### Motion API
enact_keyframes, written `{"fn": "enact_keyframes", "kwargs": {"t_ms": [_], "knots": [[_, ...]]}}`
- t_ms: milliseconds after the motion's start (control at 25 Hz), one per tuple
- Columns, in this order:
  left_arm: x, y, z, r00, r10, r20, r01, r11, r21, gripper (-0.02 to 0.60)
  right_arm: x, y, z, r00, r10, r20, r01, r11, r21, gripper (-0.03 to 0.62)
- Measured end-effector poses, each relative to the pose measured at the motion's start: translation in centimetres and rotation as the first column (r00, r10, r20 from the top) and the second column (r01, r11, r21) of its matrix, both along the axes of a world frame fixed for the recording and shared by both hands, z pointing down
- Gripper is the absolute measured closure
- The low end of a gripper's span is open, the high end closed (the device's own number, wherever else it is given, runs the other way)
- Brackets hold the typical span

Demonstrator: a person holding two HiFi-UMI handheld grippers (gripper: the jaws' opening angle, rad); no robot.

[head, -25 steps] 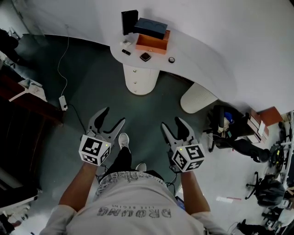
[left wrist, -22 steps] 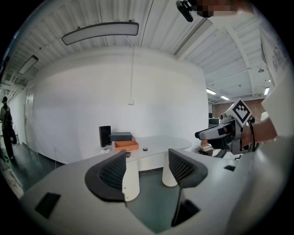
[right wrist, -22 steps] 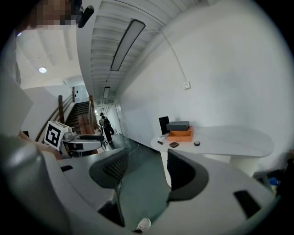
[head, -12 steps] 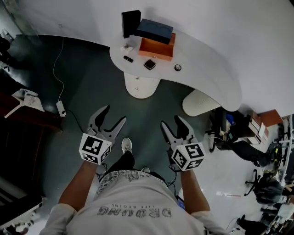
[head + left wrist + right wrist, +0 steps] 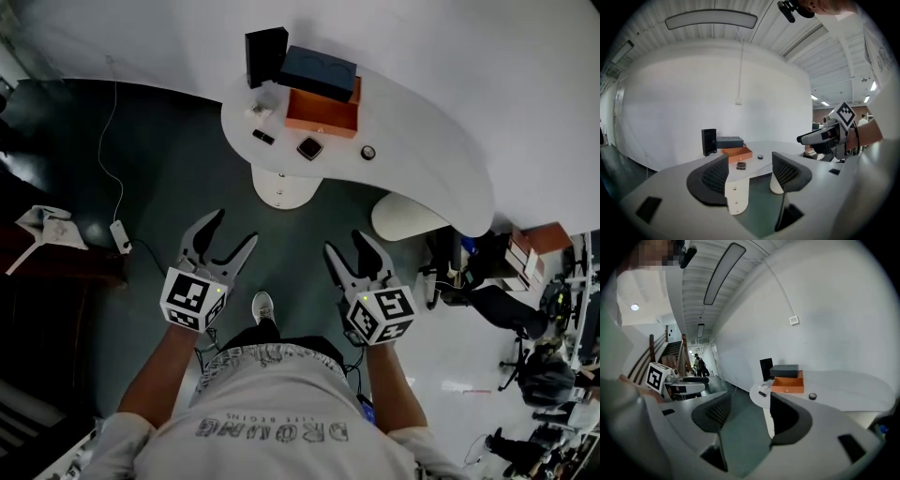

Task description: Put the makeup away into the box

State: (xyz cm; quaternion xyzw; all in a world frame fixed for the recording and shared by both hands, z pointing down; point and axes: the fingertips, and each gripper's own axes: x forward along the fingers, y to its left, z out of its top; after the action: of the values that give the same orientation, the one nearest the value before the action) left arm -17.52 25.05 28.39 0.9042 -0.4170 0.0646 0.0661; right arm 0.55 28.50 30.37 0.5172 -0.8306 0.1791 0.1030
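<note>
A square dark compact (image 5: 309,148) and a small round black pot (image 5: 367,153) lie on the curved white table (image 5: 422,141) beside the open orange box (image 5: 322,110), well ahead of the left gripper (image 5: 232,230) and right gripper (image 5: 347,246), both with jaws apart and empty. The approach seems to be in hand; the next move calls for reaching a piece.

Curved white table (image 5: 422,141), few things on it.
Orange box (image 5: 323,110) near the left end, black case (image 5: 266,54) upright at its left; compact (image 5: 309,148), stick (image 5: 263,137), round pot (image 5: 368,153) along the near edge (all apart).
</note>
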Motion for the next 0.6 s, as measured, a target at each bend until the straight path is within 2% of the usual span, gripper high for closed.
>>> {"fn": "enact_keyframes", "kwargs": {"t_ms": [600], "knots": [[-2.4,-5.4,-0.3,1.0,0.007,-0.021,-0.007,1.0,0.003,0.285,-2.7,-5.7,-0.4,1.0,0.003,-0.015,-0.002,1.0,0.003,0.325]]}}
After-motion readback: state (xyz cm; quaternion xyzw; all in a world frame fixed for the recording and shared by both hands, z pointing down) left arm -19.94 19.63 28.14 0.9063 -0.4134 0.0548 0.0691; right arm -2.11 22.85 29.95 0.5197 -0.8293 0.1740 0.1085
